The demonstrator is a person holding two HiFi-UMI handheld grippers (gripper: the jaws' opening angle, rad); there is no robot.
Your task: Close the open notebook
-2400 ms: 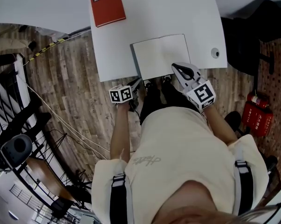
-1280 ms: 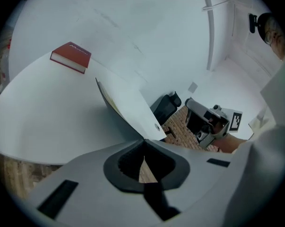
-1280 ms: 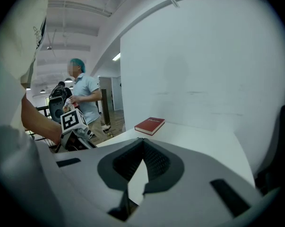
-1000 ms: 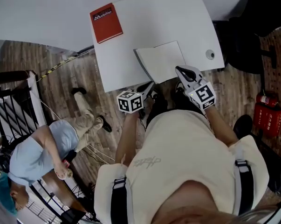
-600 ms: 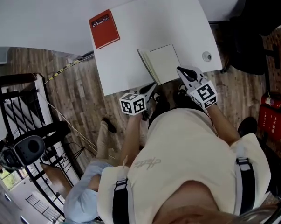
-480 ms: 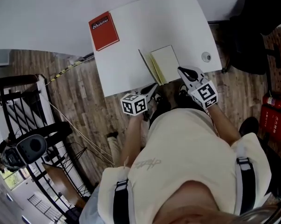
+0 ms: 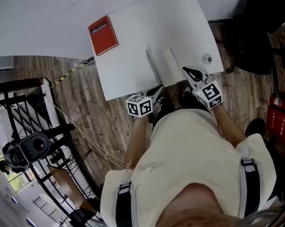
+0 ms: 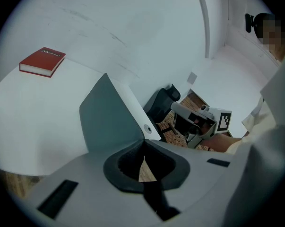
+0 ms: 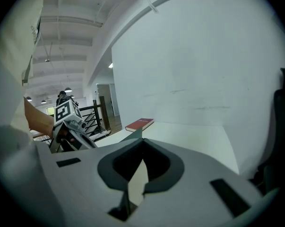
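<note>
The notebook [image 7: 162,66] lies at the near edge of the white table [image 7: 133,32], folded up into a narrow V with both sides raised. In the left gripper view its grey cover [image 8: 109,119] stands tilted, its lower corner in my left gripper [image 8: 143,148], which looks shut on it. My left gripper [image 7: 157,90] is at the notebook's near-left corner. My right gripper [image 7: 185,70] is at the near-right corner. A cream sheet [image 9: 134,181] of the notebook is pinched in my right gripper [image 9: 141,167].
A red book [image 7: 103,34] lies at the table's far left corner. A round cable hole [image 7: 206,58] sits right of the notebook. A dark chair [image 7: 255,37] and a red extinguisher [image 7: 280,117] stand at the right. A black railing [image 7: 24,103] is at the left.
The notebook lay flat open with white pages up. Its left cover has since swung up and over toward the right, and now both sides stand nearly together. Both grippers stayed at its near corners.
</note>
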